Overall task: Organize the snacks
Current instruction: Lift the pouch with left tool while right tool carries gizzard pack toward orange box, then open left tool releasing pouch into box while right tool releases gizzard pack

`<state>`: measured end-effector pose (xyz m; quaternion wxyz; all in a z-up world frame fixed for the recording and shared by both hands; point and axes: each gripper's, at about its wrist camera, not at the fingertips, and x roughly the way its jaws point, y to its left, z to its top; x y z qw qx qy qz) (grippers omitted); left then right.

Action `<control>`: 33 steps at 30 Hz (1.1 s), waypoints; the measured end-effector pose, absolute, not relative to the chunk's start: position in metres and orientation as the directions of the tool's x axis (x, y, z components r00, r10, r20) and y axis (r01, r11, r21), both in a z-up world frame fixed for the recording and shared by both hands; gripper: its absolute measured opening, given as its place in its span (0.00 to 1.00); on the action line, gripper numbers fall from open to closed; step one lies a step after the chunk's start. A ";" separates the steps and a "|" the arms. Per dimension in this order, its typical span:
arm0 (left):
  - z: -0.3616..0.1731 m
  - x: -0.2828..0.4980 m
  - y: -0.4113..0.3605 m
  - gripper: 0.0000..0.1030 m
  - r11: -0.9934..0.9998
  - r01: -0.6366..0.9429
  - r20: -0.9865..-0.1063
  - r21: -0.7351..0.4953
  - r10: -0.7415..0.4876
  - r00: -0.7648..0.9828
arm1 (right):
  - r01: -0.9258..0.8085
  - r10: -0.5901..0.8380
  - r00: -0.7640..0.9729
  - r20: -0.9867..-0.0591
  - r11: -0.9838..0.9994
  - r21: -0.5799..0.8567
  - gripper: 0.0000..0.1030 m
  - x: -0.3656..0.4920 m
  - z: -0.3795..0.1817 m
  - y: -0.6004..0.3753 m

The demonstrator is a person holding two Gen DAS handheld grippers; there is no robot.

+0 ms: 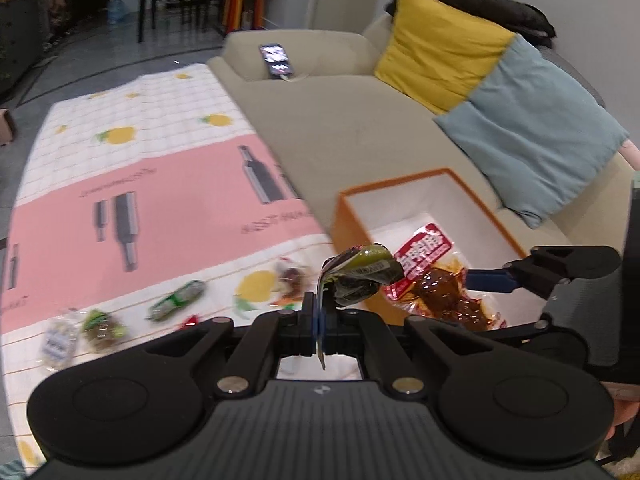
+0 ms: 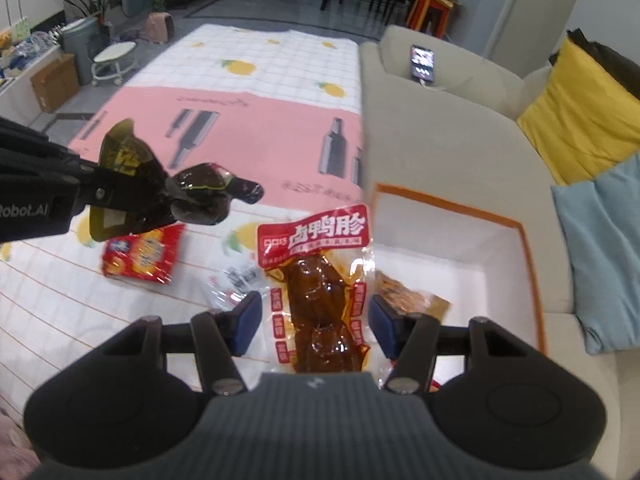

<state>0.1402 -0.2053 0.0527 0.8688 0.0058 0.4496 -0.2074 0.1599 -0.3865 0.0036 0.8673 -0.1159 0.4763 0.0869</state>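
Fingers of the left gripper are seen pressed together on the flat edge of a dark green snack pack. It is held by its thin edge, most likely so that it hangs free and can be dropped into the orange box on the sofa. Beside it, a red snack pack is seen over the box, with one blue finger of the right gripper at its side. On the picnic mat, five loose snacks can be counted, though they are blurred. One yellow cushion, one blue cushion and one phone are on the sofa.

From the right wrist view, the right fingers are seen part way apart, one at each long side of the red snack pack. Whether the pads press on it cannot be told. The pack is hung at the box's rim, half over the mat, so it is probably meant for the box too. One brown pack is already inside. The green pack is seen in the left gripper above the mat. Two more packs lie on the mat: one red and yellow, one clear.
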 end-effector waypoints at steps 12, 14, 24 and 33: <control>0.019 0.162 -0.304 0.01 0.877 0.407 -0.857 -0.257 -0.401 0.323 | -0.278 -0.054 0.421 -0.906 0.943 -0.185 0.55 0.174 -0.039 -0.471; 0.011 0.164 -0.319 0.01 0.879 0.404 -0.871 -0.255 -0.390 0.299 | -0.294 -0.058 0.395 -0.917 0.938 -0.186 0.55 0.176 -0.048 -0.482; -0.035 0.169 -0.357 0.01 0.884 0.379 -0.921 -0.273 -0.354 0.161 | -0.330 -0.036 0.294 -0.955 0.934 -0.137 0.55 0.190 -0.090 -0.522; -0.055 0.174 -0.363 0.01 0.900 0.333 -0.938 -0.281 -0.330 0.103 | -0.427 -0.003 0.247 -0.969 0.897 -0.112 0.55 0.203 -0.108 -0.523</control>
